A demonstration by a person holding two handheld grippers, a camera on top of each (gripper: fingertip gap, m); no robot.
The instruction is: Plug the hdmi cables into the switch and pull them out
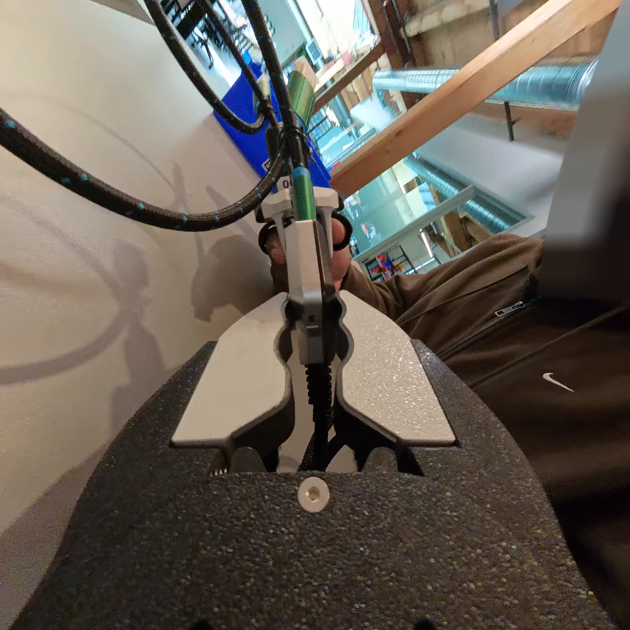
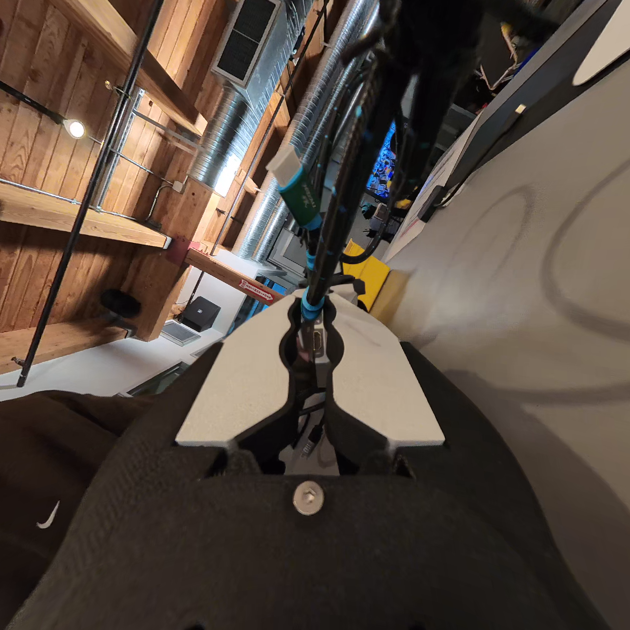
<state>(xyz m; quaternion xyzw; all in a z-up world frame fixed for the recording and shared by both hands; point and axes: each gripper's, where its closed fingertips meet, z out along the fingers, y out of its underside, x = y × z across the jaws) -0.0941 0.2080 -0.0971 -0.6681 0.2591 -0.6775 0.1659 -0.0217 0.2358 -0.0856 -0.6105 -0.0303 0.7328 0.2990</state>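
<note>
Gripping a slim grey adapter (image 1: pixel 303 266) edge-on, the left gripper (image 1: pixel 312 306) has its pale fingers drawn in to a narrow gap, with the dark pads against the adapter's two flat sides. The adapter's ribbed black lead (image 1: pixel 318 385) runs back between the fingers towards the camera.

Straight ahead, at the adapter's far end, the right gripper (image 1: pixel 301 204) faces it. Its fingers are closed almost together around a green plug (image 1: pixel 302 197), pinching it near the blue collar. The two tools appear to be held nose to nose so that plug and adapter sit on one line. From the right wrist, a port (image 2: pixel 318 341) in the adapter shows through the gap behind the collar.

A black braided cable (image 1: pixel 102 194) flecked with blue loops away from the plug. A second green plug with a white cap (image 2: pixel 300 197) dangles free beside it.

Behind the right gripper are a hand (image 1: pixel 341 252) in black finger loops and a brown sleeve (image 1: pixel 443 293). A white tabletop (image 1: pixel 85 306), wooden beams (image 1: pixel 443 102) and silver ducts (image 1: pixel 426 78) fill the background.
</note>
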